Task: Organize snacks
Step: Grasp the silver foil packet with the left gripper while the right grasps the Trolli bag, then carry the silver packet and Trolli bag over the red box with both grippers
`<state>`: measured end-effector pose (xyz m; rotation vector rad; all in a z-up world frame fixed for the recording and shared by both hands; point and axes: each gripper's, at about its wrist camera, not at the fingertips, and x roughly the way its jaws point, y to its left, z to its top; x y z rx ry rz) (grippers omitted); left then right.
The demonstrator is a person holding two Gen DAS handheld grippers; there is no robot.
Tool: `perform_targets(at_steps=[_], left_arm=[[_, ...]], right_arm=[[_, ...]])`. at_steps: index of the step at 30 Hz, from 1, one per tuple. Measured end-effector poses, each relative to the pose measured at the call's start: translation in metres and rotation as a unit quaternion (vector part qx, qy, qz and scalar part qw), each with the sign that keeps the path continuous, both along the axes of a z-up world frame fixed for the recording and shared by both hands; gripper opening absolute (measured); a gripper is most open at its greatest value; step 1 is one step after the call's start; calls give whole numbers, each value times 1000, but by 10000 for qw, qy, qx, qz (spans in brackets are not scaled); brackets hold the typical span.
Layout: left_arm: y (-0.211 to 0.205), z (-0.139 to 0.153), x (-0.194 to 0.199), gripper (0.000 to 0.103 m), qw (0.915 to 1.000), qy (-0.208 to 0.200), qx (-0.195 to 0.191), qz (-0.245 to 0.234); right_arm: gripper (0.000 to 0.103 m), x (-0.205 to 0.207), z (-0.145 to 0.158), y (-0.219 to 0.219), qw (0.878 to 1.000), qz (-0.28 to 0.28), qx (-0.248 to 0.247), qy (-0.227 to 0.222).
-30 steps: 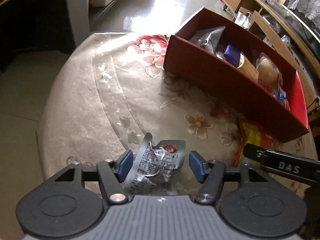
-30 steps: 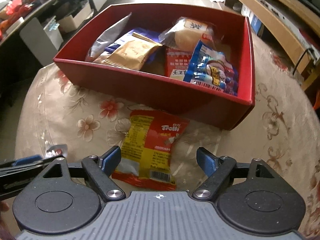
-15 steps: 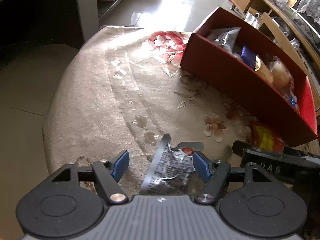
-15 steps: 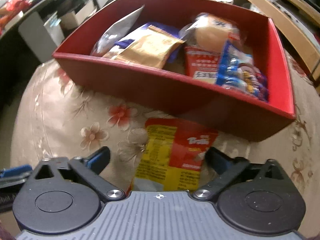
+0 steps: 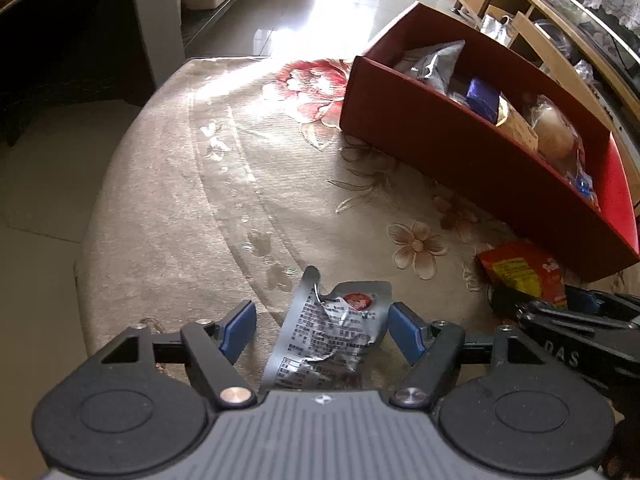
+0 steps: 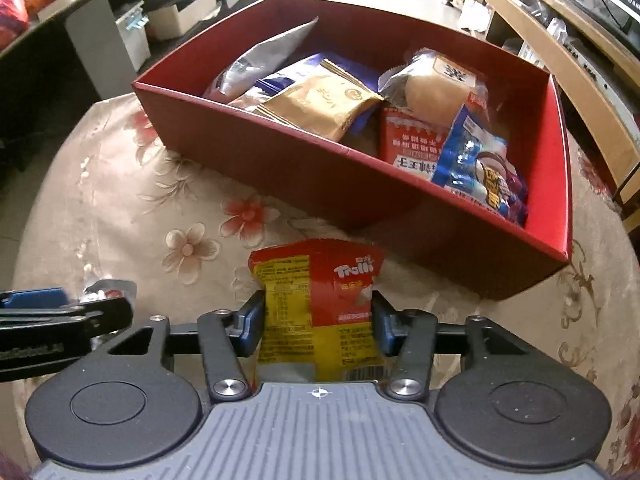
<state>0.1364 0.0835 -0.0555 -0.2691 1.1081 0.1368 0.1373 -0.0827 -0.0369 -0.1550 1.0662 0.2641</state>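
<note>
A crumpled silver snack packet [image 5: 328, 336] lies on the floral cloth between the blue pads of my left gripper [image 5: 320, 314]. Its jaws are opening; the left pad stands clear of the packet. A red and yellow Trolli packet [image 6: 320, 276] sits in my right gripper [image 6: 318, 308], whose jaws are closing, with both pads pressed on its sides. Just beyond it stands the red box [image 6: 280, 160] holding several snack packets. The left wrist view shows the red box [image 5: 460, 152] at the right and the Trolli packet [image 5: 516, 268] in front of it.
The round table's floral cloth [image 5: 224, 184] drops off at the left and near edges. A wooden shelf unit [image 6: 560, 52] runs along the right behind the box. A grey cabinet [image 6: 100, 44] and storage boxes stand on the floor at the far left.
My right gripper's jaws spread wide around the Trolli packet and then closed on it. My left gripper's jaws widened around the silver packet, which stays on the cloth.
</note>
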Motion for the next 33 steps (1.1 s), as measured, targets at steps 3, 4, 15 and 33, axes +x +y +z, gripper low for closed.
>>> perform_targets(at_steps=[3,4,15,33], left_arm=[[-6,0,1,76,10000,1,74,-58],[-10,0,2,76,9999,2,127,-108],[-32,2,-1,59,9976,-53,579,-364],[-47,9,-44,59,9971,-45,333,-686]], right_arm=[[59,-7,1,-3,9999,50,-102,-40],[59,-9,3,-5,9999,45,-100,-47],[59,-37,31,-30,9993,-25,210,-310],[59,-74,19,-40,9998,-27,66,-164]])
